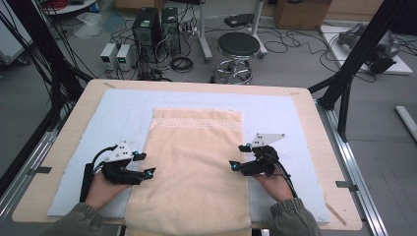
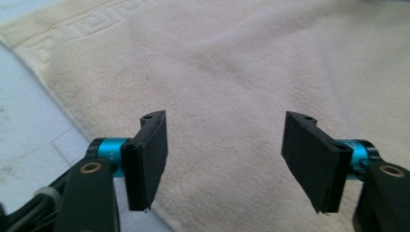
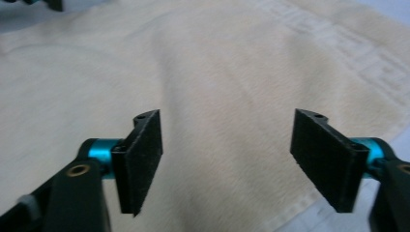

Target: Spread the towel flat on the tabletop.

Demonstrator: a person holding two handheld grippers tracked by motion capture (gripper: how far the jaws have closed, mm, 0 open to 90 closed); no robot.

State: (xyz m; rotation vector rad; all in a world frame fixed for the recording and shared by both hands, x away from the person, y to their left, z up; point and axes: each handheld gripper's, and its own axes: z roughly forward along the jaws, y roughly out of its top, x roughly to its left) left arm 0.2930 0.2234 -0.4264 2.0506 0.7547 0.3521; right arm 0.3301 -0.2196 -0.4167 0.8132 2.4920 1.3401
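your left gripper [image 1: 145, 164] stands with its jaws wide apart, nothing between the pads; the cream towel [image 1: 194, 167] lies flat under and ahead of its fingertips [image 2: 150, 159], its left edge just beside them. your right gripper [image 1: 240, 156] is likewise spread open and holds nothing, its fingertips [image 3: 140, 159] over the towel's right edge. the towel lies lengthwise between the two grippers on the pale blue mat [image 1: 275, 115], which covers the wooden table [image 1: 314, 118].

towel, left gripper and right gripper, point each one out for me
towel [image 1: 194, 162], high view, on its bare middle.
left gripper [image 1: 145, 164], high view, midway between its fingertips.
right gripper [image 1: 238, 157], high view, midway between its fingertips.
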